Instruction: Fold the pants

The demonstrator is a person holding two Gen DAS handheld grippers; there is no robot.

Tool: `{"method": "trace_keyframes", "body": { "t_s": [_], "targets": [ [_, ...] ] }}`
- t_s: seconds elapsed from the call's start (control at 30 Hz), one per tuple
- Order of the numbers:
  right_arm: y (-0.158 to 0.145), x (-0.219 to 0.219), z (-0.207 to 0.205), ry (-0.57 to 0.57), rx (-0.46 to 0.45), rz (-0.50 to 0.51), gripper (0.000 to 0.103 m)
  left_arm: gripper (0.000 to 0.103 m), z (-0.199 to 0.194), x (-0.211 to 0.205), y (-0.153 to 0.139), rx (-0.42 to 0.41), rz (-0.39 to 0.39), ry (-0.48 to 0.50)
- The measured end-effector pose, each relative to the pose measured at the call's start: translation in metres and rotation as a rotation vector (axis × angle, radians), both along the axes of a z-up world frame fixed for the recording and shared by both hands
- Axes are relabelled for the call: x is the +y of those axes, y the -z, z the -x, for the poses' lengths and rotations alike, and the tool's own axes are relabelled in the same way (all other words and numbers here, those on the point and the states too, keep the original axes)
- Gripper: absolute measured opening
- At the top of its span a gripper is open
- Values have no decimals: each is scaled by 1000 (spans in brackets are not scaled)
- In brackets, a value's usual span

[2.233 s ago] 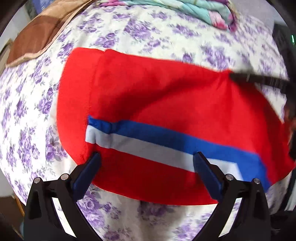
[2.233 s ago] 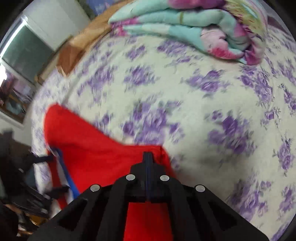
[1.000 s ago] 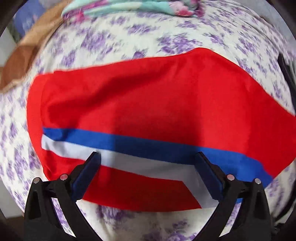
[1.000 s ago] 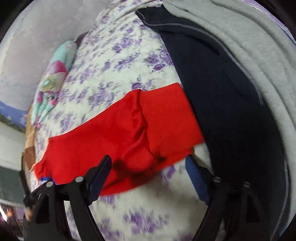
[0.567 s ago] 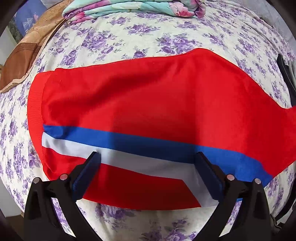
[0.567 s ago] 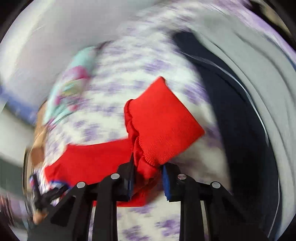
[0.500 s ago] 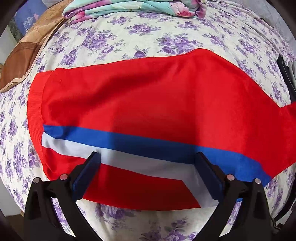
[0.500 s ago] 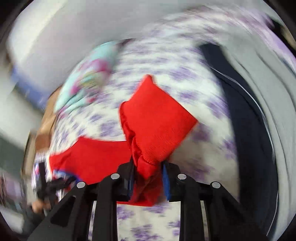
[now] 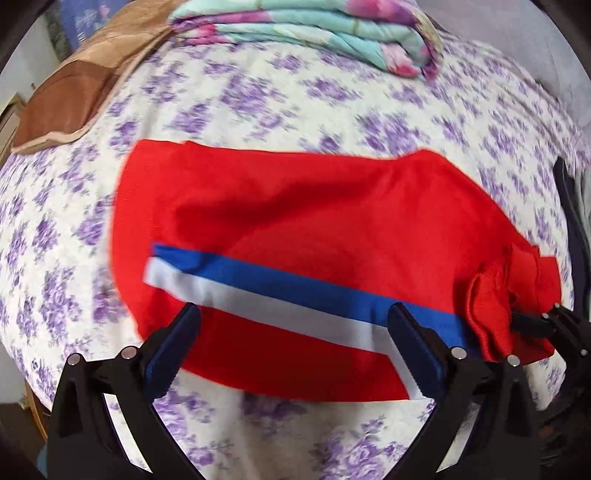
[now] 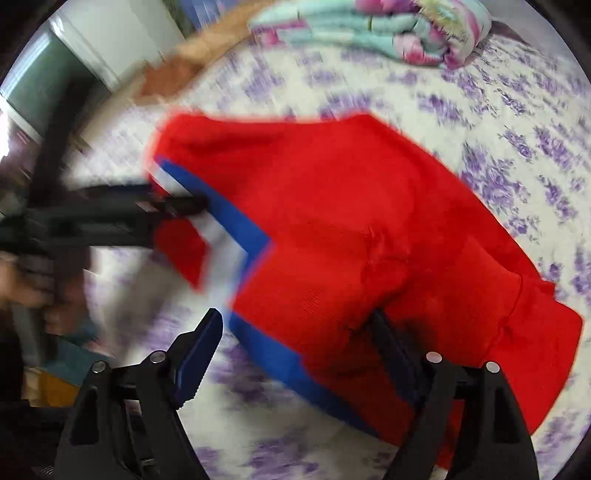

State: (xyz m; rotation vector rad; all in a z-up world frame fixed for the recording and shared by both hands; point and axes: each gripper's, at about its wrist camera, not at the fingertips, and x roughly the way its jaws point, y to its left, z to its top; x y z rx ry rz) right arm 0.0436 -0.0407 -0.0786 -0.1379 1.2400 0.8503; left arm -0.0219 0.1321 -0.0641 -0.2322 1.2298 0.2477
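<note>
Red pants (image 9: 314,221) with a blue and white side stripe (image 9: 280,284) lie folded on a floral bedsheet (image 9: 258,92). My left gripper (image 9: 295,343) is open just above the near edge of the pants, over the stripe. My right gripper (image 10: 299,350) is open, its fingers either side of the folded-over cuff end (image 10: 517,332). In the left wrist view the right gripper's tip (image 9: 532,321) sits against the bunched cuff (image 9: 495,295). In the right wrist view the left gripper (image 10: 173,203) shows, blurred, over the stripe.
A folded teal floral blanket (image 9: 314,26) lies at the far side of the bed. A brown cloth (image 9: 74,88) lies at the far left. Dark clothing (image 9: 572,221) lies at the right edge.
My right gripper carried the cuff end over onto the pants and opened, letting it go. The left gripper stayed open and moved back a little.
</note>
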Motion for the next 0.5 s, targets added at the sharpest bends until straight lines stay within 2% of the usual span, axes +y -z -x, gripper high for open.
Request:
{"method": "trace_keyframes", "body": {
  "t_s": [0.1,0.23,0.27,0.37,0.43,0.5],
  "targets": [
    [-28,-41,-18,99,-13,-81,77,98,7,9,-2,-8,47,-42],
    [-36,-109,-51,314,-9,-87,52,98,1,-4,-3,-13,74,-6],
    [-34,-121,-56,353,-4,-75,49,98,-2,-11,-3,-10,77,15],
    [-22,-153,-65,437,-21,5,50,98,-13,-35,-5,-11,96,90],
    [-15,-157,-68,459,-15,6,50,98,-19,-49,-5,-9,108,136],
    [-15,-146,-61,404,-18,-9,50,98,-25,-63,-1,7,103,167]
  ]
}}
